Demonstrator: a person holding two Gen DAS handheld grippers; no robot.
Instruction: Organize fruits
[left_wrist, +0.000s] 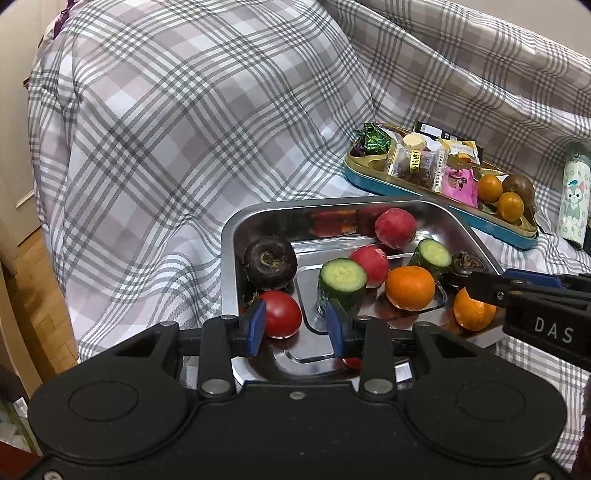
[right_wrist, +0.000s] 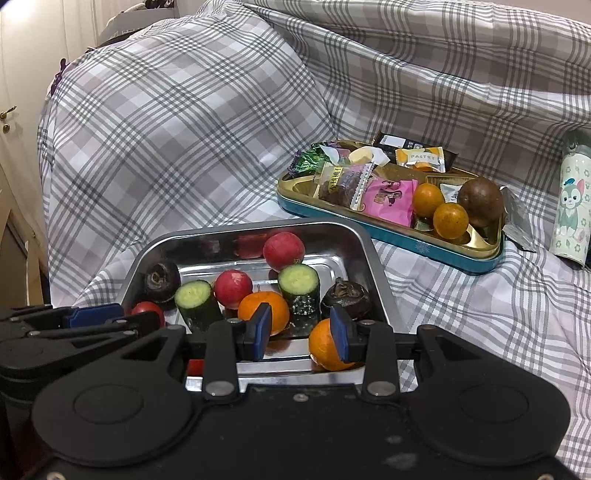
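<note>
Left gripper (left_wrist: 295, 326): at 6 o'clock in its own view, blue pads spread, nothing pinched; bare tray floor shows in the gap.
Tomato (left_wrist: 282, 314): just beyond the left pad, at the tray's 7 o'clock corner; whether it touches the pad I cannot tell.
Right gripper (right_wrist: 301, 330): pads apart over the tray's near edge, gripping nothing.
Near mandarin (right_wrist: 325, 347): at the tray's 5 o'clock corner, partly hidden behind the right-hand pad.
Steel tray (left_wrist: 229, 236): on the plaid cloth (left_wrist: 184, 129), holding the produce.
Tray middle: an upright cucumber piece (left_wrist: 341, 280), a second mandarin (left_wrist: 410, 288) at its 3 o'clock, a red radish (left_wrist: 369, 264) between them, further back.
Tray far side: a dark water chestnut (left_wrist: 269, 262) at 10 o'clock, another radish (left_wrist: 395, 227) at 12.
Blue tin (right_wrist: 369, 229): at the tray's 2 o'clock, apart from it, with wrapped snacks, two small oranges (right_wrist: 428, 199) and a brown round fruit (right_wrist: 480, 201).
Bottle (right_wrist: 567, 218): at 3 o'clock, beyond the tin.
</note>
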